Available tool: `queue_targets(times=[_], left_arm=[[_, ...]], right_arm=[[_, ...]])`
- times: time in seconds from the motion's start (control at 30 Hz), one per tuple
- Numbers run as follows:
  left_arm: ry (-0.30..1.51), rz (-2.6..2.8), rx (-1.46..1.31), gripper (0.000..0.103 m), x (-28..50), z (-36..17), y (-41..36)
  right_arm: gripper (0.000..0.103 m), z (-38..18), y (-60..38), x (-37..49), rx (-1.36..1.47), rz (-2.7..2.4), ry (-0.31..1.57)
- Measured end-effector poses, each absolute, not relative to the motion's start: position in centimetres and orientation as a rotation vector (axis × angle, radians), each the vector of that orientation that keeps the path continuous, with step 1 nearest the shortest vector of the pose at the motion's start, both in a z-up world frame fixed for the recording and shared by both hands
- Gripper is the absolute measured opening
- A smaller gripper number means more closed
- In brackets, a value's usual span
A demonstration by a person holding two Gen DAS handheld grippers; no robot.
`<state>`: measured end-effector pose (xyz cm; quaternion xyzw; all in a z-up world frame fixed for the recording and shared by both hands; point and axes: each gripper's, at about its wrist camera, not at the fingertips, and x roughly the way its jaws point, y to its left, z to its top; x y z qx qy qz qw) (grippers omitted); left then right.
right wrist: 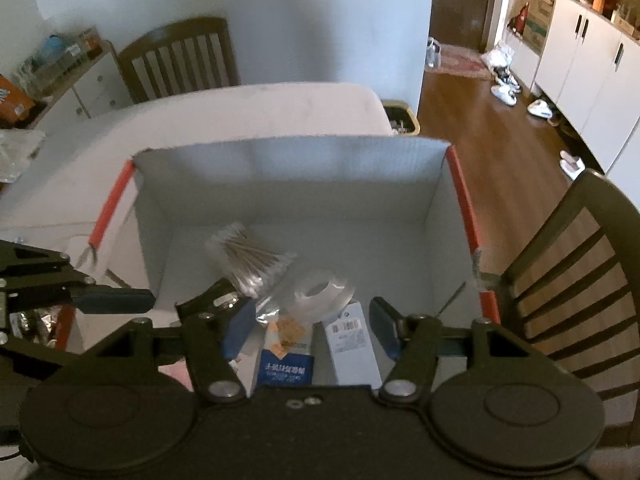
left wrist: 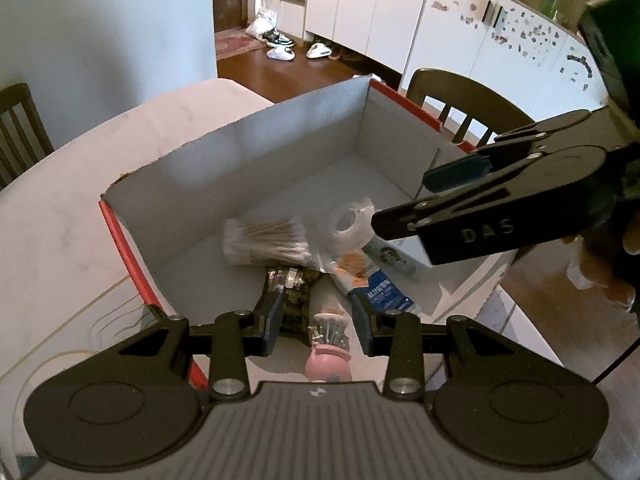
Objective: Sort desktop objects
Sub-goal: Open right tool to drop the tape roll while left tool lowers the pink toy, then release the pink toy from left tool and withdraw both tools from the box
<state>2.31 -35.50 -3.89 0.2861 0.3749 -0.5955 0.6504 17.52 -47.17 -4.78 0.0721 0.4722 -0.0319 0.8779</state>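
A white-lined cardboard box (left wrist: 280,148) (right wrist: 300,168) with red edges sits on the pale table (left wrist: 60,208). It holds a pack of cotton swabs (left wrist: 268,244) (right wrist: 248,260), a clear tape roll (left wrist: 352,220) (right wrist: 320,292), a blue packet (left wrist: 384,292) (right wrist: 286,368), a small white carton (left wrist: 396,258) (right wrist: 352,344), a dark patterned packet (left wrist: 296,292) and a pink item (left wrist: 328,344). My left gripper (left wrist: 318,324) (right wrist: 116,300) hangs open over the pink item, its pads clear of it. My right gripper (right wrist: 312,328) (left wrist: 416,200) is open above the carton and blue packet.
A dark wooden chair (right wrist: 568,272) stands right beside the box, and another (right wrist: 180,60) at the table's far side. A bin (right wrist: 400,118) sits on the wooden floor past the table's end. White cabinets (left wrist: 360,8) line the far wall.
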Motion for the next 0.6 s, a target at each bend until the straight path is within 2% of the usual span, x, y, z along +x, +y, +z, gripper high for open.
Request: queue_targets(times=[0.33,0.6], left_arm=[[0.834,-1.375,0.594,0.037,2.2,-2.4,-33.7],[0.792,-1.419,0.541,0.047,1.2,-0.6,-31.5]], right_arm=[[0.063,-2.4,-46.0,15.0,0.163,-0.052,0.907],[0.063,-1.1,-44.3,12.8,0.168,-0.046,0.848]])
